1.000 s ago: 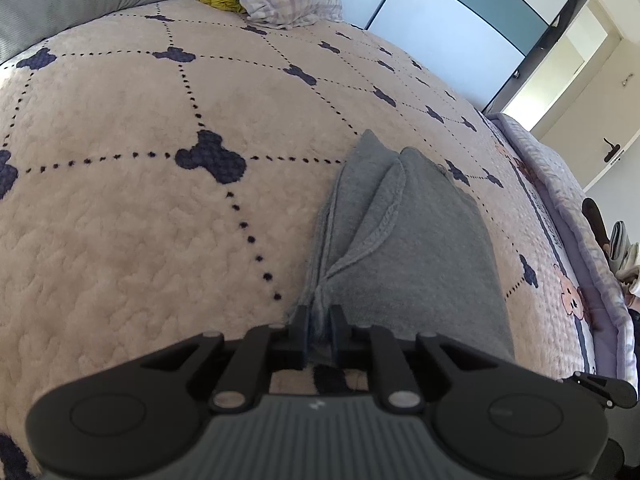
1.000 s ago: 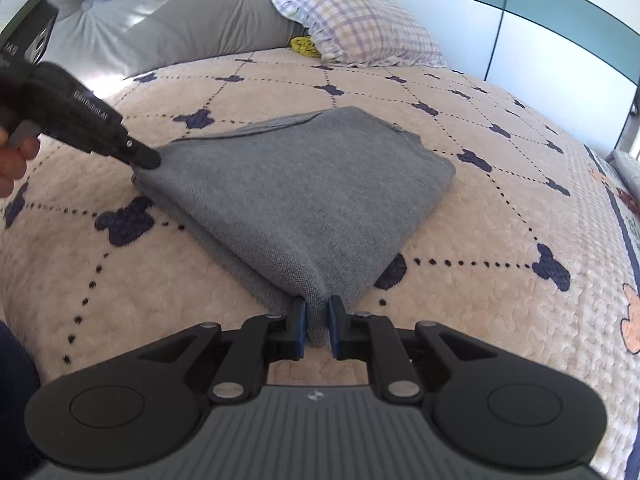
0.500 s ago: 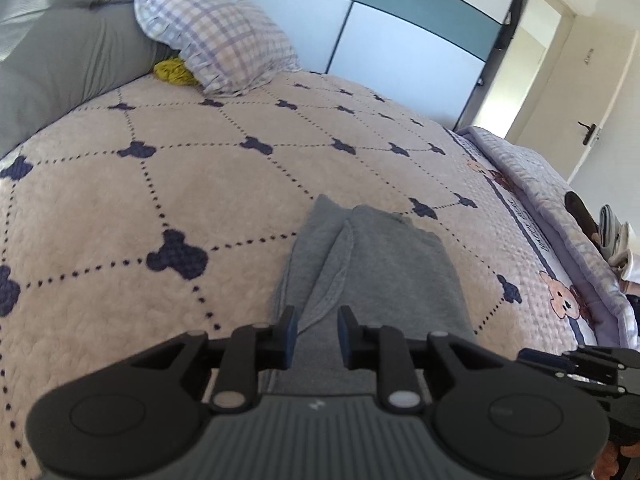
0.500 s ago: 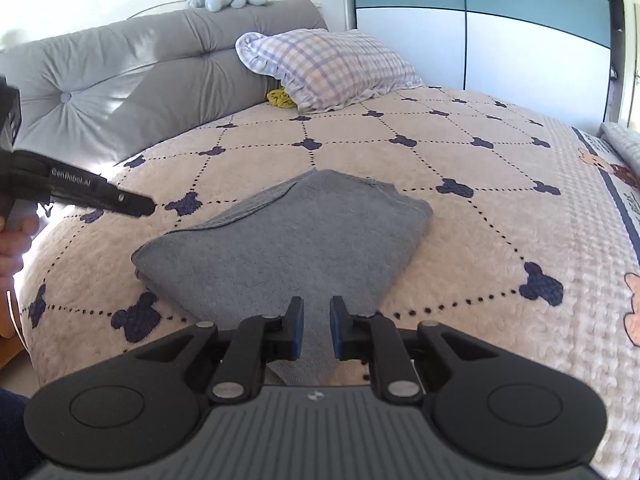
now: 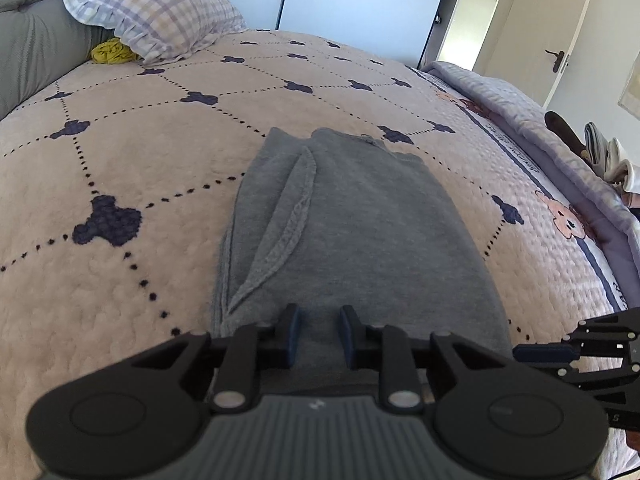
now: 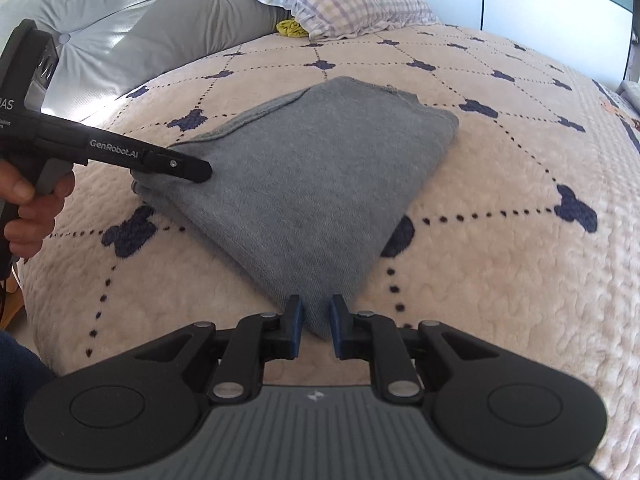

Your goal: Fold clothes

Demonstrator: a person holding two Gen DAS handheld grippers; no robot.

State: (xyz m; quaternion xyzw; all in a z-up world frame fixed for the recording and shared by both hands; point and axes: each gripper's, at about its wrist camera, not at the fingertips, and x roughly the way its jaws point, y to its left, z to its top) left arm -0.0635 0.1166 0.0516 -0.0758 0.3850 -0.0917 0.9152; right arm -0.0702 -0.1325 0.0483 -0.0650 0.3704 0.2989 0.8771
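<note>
A grey garment (image 5: 352, 236) lies folded into a rectangle on the quilted bed; it also shows in the right wrist view (image 6: 312, 176). My left gripper (image 5: 319, 320) is open over the garment's near edge, with cloth showing between its fingers. It also shows from the side in the right wrist view (image 6: 200, 170), at the garment's left corner. My right gripper (image 6: 316, 312) is open, its fingers on either side of the garment's near corner. It also shows at the far right of the left wrist view (image 5: 532, 354).
The beige quilt (image 5: 140, 152) with dark mouse motifs covers the bed. A plaid pillow (image 5: 160, 12) and a yellow cloth (image 5: 112, 51) lie by the grey headboard (image 6: 132, 40). A lilac blanket (image 5: 532, 120) runs along the bed's far edge. A wardrobe and a door stand beyond.
Both grippers were shut on the garment's corners a second ago; they opened and let it go. Both have since come back down close to the cloth, still open.
</note>
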